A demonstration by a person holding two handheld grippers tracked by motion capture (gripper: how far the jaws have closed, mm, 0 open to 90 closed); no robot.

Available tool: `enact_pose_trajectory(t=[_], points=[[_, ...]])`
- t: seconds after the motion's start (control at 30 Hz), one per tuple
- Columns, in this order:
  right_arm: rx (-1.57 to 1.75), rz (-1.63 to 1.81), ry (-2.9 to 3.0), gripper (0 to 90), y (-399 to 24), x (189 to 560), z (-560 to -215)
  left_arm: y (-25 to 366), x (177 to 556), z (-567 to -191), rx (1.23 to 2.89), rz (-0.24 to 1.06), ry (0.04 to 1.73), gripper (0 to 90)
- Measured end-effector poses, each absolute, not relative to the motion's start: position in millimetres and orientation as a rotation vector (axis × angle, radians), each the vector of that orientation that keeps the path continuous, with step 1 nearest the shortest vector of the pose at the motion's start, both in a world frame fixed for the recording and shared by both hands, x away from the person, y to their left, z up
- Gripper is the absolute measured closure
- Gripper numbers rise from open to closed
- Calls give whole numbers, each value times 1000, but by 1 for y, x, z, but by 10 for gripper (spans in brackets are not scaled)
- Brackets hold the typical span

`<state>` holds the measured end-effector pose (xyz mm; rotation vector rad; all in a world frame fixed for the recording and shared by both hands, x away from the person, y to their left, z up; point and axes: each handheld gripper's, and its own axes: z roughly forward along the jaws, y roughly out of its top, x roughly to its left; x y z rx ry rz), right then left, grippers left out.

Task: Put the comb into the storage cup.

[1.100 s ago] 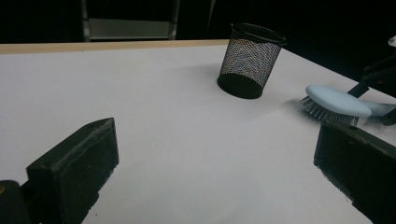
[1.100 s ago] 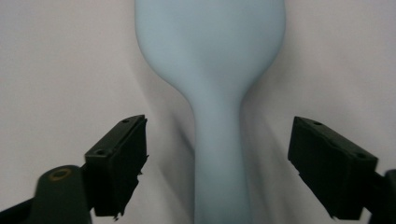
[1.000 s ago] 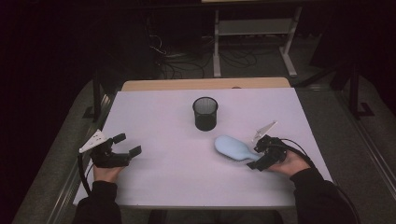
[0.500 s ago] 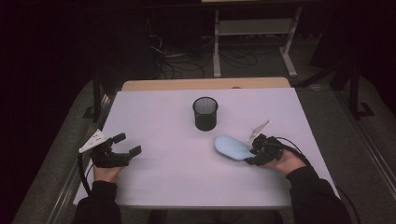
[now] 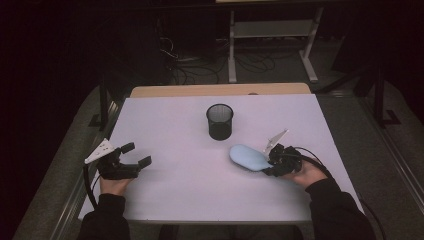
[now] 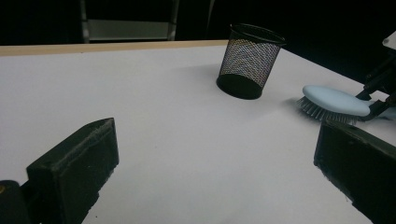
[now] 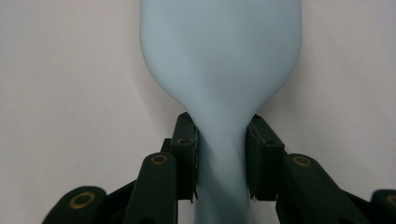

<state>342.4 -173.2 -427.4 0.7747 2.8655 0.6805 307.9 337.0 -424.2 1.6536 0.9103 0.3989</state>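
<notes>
In the high view we see our right gripper (image 5: 271, 162) at the lower right of the frame, clamped on the narrow handle of a pale blue scrubbing brush (image 5: 248, 157). The brush lies on the white table (image 5: 180, 200) just right of centre, its broad head pointing toward the middle of the frame and its handle end reaching into the gripper.

In the right gripper view the jaws rise from the bottom edge and have just been closing; both pads (image 7: 187, 154) now press against the sides of the brush neck (image 7: 219, 93), which widens into the head at the top of the frame.

In the left gripper view we see the brush (image 6: 335, 100) at the right edge, bristles down on the table, with the dark mesh pen cup (image 6: 250, 60) standing upright to its left in the upper middle of the frame, apart from it.

Our left gripper (image 5: 131, 161) sits at the lower left of the high view, held just over the table, its jaws spread wide with nothing between them. The mesh pen cup (image 5: 220, 121) stands at the centre of the high view, above and left of the brush.
</notes>
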Motion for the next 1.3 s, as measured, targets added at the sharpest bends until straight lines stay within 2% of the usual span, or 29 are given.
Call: enact_pose_trajectory(t=[1.3], points=[[731,773,2798,678,-176,336,-400,337,308,-425,1658,388,915,0]])
